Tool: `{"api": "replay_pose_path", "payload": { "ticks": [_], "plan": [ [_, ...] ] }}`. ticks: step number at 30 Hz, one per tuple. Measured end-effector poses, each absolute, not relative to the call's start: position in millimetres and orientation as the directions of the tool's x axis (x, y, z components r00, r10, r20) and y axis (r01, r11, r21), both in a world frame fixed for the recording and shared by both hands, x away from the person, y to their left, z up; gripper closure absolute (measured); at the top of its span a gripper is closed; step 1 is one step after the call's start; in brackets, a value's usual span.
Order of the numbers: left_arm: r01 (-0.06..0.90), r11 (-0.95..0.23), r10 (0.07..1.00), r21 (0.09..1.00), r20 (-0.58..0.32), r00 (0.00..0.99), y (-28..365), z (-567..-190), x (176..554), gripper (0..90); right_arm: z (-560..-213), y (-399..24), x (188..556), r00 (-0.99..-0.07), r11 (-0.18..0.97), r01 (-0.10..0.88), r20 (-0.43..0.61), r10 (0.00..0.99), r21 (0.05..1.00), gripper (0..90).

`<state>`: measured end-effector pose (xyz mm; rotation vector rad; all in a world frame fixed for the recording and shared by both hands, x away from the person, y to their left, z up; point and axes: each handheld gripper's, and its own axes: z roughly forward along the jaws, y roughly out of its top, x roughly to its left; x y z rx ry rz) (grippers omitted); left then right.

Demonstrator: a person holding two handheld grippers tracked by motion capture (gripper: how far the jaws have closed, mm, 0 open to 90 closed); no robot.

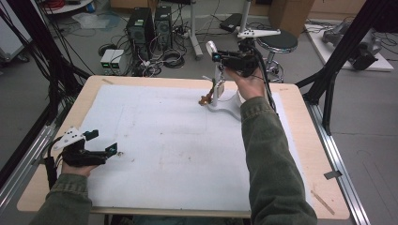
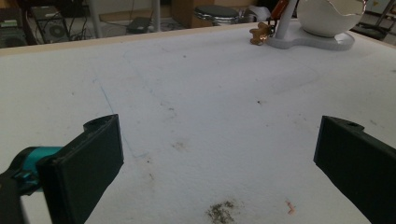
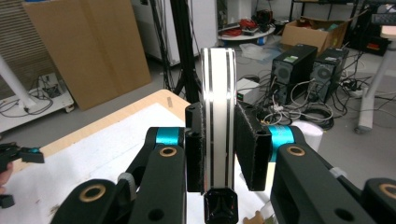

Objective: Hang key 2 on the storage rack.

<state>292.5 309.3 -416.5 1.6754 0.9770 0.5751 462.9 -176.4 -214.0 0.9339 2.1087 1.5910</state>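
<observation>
Held thing: your right gripper (image 3: 218, 149) is clamped on a flat white disc (image 3: 218, 121) with dark stripes along its rim; the disc stands on edge between the pads, rising above them.
Where it is: in the high view your right gripper (image 1: 231, 58) is raised over the far edge of the table (image 1: 300, 154), the disc (image 1: 211, 47) sticking out to its left, above a white stand (image 1: 219, 96).
Stand: its post is upright, a white base (image 2: 310, 41) spreads on the white mat (image 1: 178, 150), and a small brass knob (image 2: 259, 33) sits at the foot; a white bowl shape (image 2: 329, 16) rests on the base.
Key relation: the stand lies just below and slightly nearer you than the disc, so I'd judge any next move is downward.
Nearer hand: the right; the left is well apart.
Left gripper (image 1: 103, 151): low over the mat at the near left, jaws wide apart, nothing between them.
Risk: the disc is gripped only at its lower part, so it may tip.
</observation>
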Motion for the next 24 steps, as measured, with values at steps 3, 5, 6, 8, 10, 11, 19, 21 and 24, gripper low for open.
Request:
{"api": "replay_pose_path", "payload": {
  "ticks": [3,5,6,8,10,11,19,21,24],
  "plan": [
    [0.321,-0.104,0.830,0.941,-0.095,0.549,309,-417,293,1.7,-211,-176,470,-0.727,0.152,0.296,0.119,0.677,0.943,74.5],
    [0.322,-0.106,0.830,0.941,-0.095,0.549,309,-417,293,1.7,-211,-177,474,-0.728,0.146,0.296,0.124,0.674,0.944,74.5],
    [0.319,-0.108,0.830,0.941,-0.092,0.550,309,-417,293,1.7,-211,-177,476,-0.729,0.146,0.295,0.123,0.674,0.944,74.5],
    [0.318,-0.107,0.832,0.942,-0.089,0.547,309,-417,293,1.7,-214,-177,480,-0.728,0.141,0.297,0.128,0.673,0.945,74.5],
    [0.314,-0.110,0.834,0.943,-0.085,0.546,310,-416,292,1.7,-217,-178,484,-0.731,0.137,0.297,0.133,0.669,0.945,74.5],
    [0.313,-0.109,0.835,0.943,-0.084,0.544,310,-416,292,1.7,-218,-178,486,-0.733,0.132,0.296,0.136,0.667,0.946,74.5],
    [0.319,-0.108,0.837,0.941,-0.087,0.540,311,-417,292,1.7,-225,-182,497,-0.735,0.117,0.274,0.129,0.665,0.955,74.5],
    [0.319,-0.109,0.838,0.941,-0.086,0.539,311,-417,292,1.7,-226,-183,499,-0.741,0.114,0.270,0.131,0.659,0.956,74.5],
    [0.321,-0.113,0.837,0.940,-0.084,0.541,311,-417,292,1.7,-228,-181,501,-0.747,0.123,0.250,0.110,0.655,0.960,74.4]
  ]
}}
